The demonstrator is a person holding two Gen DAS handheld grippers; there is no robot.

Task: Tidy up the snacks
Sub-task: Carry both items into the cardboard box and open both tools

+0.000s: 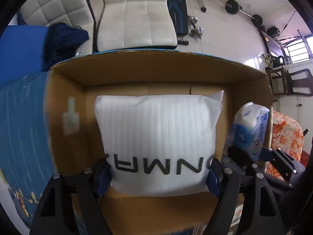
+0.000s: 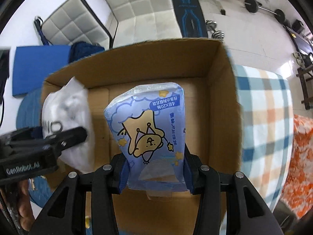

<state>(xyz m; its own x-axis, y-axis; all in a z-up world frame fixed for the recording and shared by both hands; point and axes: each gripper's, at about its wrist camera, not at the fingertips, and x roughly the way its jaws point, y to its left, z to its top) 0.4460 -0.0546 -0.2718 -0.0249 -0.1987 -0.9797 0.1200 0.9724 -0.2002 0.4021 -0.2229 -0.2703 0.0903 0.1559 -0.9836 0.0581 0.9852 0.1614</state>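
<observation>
In the left wrist view, the left gripper [image 1: 159, 173] sits at the bottom middle of the frame. Its two jaws squeeze a white bag [image 1: 158, 135] with black letters on it. The bag hangs in the middle of the frame, over the open cardboard box [image 1: 156, 70]. The brown floor of the box shows behind and under the bag. At the right side of the frame, the right gripper [image 1: 260, 156] holds a blue pack [image 1: 248, 129], just beside the right wall of the box. A white chair [image 1: 137, 13] stands past the box at the top of the frame. An orange and white cloth [image 1: 287, 135] shows at the far right.

In the right wrist view, the right gripper [image 2: 156, 173] is at the bottom middle. Its jaws are closed tight on the blue pack [image 2: 148, 125], which has a yellow cartoon animal on it. The pack is in the middle of the frame, over the inside of the box [image 2: 156, 58]. At the left, the left gripper [image 2: 58, 137] holds the white bag [image 2: 68, 117] near the left wall of the box. A checked cloth [image 2: 264, 117] lies to the right of the box.
</observation>
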